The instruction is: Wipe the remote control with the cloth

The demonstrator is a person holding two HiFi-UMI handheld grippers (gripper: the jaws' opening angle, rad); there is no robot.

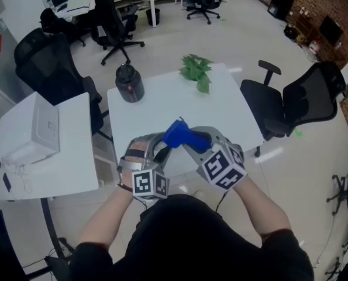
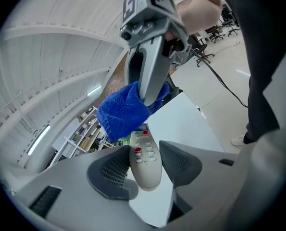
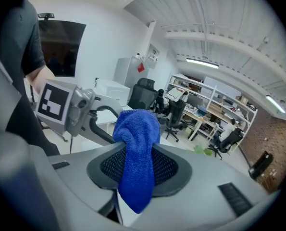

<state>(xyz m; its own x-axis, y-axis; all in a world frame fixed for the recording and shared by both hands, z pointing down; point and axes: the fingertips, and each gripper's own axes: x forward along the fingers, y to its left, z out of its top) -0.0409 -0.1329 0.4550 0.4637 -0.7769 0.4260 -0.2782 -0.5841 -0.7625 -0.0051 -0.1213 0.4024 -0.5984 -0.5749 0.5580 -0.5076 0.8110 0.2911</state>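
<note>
The person's dark sleeves (image 1: 103, 259) sit closest, both forearms reaching out over the white table (image 1: 232, 116). Well off to the left gripper's left, a white box (image 1: 36, 130) stands on a side desk (image 1: 74, 163). The left gripper (image 2: 145, 170) is clamped on the grey remote control (image 2: 146, 158), pads pressing its long sides, button face up, its far end poking out ahead of the jaws. The blue cloth (image 3: 135, 162) meets that far end, pinched between the right gripper's (image 3: 138, 170) pads and hanging below them. Beyond both grippers stand a dark bottle (image 1: 129, 82) and a green leafy sprig (image 1: 196, 70); right of the right gripper, a black office chair (image 1: 296, 104)
</note>
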